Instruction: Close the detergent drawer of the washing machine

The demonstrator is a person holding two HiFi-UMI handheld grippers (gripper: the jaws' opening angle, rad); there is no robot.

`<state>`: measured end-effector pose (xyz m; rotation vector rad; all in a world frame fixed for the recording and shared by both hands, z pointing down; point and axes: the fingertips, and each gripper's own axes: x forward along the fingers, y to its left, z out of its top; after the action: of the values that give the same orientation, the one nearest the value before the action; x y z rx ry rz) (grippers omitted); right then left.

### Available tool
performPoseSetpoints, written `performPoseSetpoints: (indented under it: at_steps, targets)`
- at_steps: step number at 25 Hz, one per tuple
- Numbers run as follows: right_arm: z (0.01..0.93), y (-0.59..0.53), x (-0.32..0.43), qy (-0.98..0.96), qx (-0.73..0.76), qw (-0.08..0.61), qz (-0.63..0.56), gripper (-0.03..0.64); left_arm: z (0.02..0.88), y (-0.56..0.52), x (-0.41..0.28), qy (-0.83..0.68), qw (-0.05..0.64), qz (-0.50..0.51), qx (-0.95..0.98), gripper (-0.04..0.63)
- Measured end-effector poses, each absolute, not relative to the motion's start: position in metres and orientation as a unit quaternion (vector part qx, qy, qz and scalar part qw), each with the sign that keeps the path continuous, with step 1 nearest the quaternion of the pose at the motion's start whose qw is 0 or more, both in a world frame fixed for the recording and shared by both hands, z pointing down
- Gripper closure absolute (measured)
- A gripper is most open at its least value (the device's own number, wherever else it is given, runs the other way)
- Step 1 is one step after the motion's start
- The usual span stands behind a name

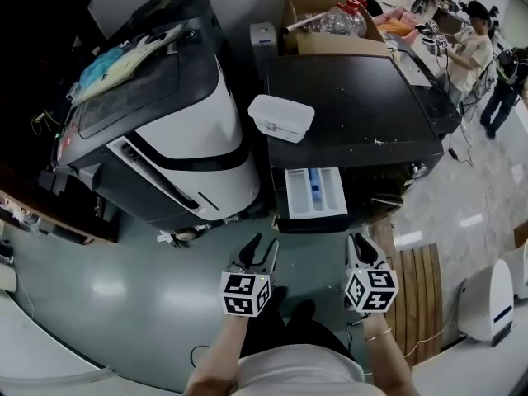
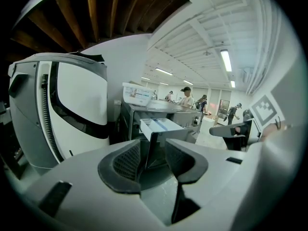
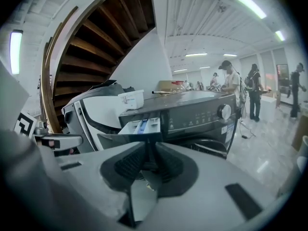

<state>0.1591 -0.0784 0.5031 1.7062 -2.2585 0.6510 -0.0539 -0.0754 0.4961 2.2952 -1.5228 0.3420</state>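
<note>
closest in, the left tongs (image 1: 261, 246) and the right tongs (image 1: 360, 242) hang side by side above the grey floor (image 1: 148, 304), both pointing forward and both empty. the left tongs (image 2: 153, 150) stand moderately apart, with a clear gap between the pads. the right tongs (image 3: 150, 153) are drawn in to a narrow slit, but nothing sits in it.

just ahead, the detergent drawer (image 1: 315, 193) is pulled well out of the front of the dark washing machine (image 1: 355, 106), at its upper left corner. its front edge faces the person. it lies forward of and between the two tongs, apart from both, and neither is clearly nearer. each gripper view shows it almost dead ahead (image 2: 161, 126) (image 3: 142, 125). its long axis runs straight away into the machine, so closing it looks like a plain forward push on that front edge.

beyond, a white plastic box (image 1: 281, 117) rests on the machine's top. a white and grey machine (image 1: 165, 114) leans at the left, and a cardboard box (image 1: 330, 23) stands behind.
</note>
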Motion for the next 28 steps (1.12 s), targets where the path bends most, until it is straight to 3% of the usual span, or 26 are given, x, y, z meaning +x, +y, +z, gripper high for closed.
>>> performPoseSetpoints:
  at_steps: [28]
  targets:
    - [0.532, -0.083, 0.16, -0.78, 0.565, 0.146, 0.228, 0.561, 0.539, -0.068, -0.042, -0.549, 0.212, 0.139, 0.796, 0.446]
